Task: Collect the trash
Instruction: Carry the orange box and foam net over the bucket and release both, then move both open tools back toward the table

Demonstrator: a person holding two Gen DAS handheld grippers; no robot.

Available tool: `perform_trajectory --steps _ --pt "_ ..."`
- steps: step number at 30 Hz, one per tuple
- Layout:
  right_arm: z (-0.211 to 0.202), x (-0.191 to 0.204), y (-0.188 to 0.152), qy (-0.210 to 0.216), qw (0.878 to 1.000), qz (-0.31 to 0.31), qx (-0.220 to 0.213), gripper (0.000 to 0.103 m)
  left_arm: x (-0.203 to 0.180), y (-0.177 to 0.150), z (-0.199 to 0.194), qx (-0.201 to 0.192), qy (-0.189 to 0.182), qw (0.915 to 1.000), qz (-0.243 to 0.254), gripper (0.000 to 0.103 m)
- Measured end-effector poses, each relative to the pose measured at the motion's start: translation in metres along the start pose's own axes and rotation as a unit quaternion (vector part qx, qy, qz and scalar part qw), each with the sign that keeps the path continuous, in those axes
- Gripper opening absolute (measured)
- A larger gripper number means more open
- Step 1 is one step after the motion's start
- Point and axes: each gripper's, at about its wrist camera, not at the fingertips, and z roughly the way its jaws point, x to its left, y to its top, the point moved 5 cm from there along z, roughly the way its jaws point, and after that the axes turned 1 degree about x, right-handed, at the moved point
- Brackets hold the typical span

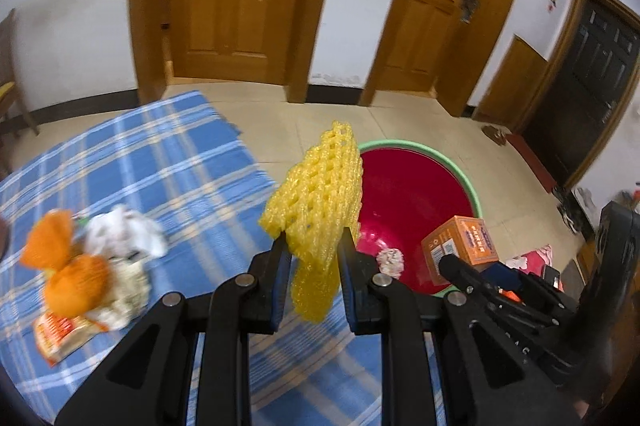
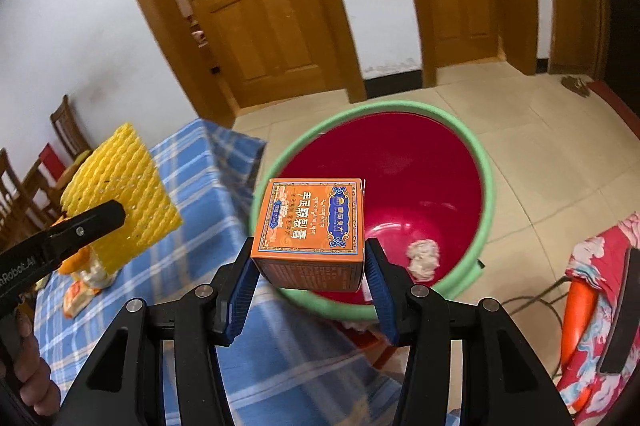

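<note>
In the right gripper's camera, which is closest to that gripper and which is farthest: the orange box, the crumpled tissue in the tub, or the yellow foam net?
1. Orange box: clamped in the right gripper.
2. Crumpled tissue: just right of it, down in the red tub.
3. Yellow foam net: far left, held by the left gripper over the blue checked cloth.

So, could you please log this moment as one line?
left gripper: shut on yellow foam net | right gripper: shut on orange box | red basin: holds crumpled tissue | more trash on table
</note>
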Motion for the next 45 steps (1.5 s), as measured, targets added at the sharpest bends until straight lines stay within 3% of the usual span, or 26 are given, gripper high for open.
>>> perform_trajectory --steps 13,17,22,33,45 --pt "0.025 -0.05 0.007 -0.019 0.999 0.036 0.016 0.054 -0.041 0.004 0.058 0.031 -0.013 0.9987 0.037 0.023" --pt "0.029 -0.056 0.009 -0.017 0.999 0.037 0.021 0.055 -0.042 0.004 0.067 0.038 -0.012 0.9986 0.035 0.038" --pt "0.029 -0.059 0.008 -0.011 0.999 0.045 0.026 0.055 -0.042 0.002 0.071 0.046 -0.012 0.9983 0.033 0.042" --pt "0.017 -0.058 0.004 -0.008 0.999 0.049 0.013 0.055 -0.037 -0.002 0.05 0.034 -0.012 0.9989 0.031 0.042" --pt "-0.013 -0.029 0.001 0.009 0.999 0.046 -0.012 0.059 0.004 -0.007 -0.008 -0.007 0.034 0.9994 -0.008 0.047"
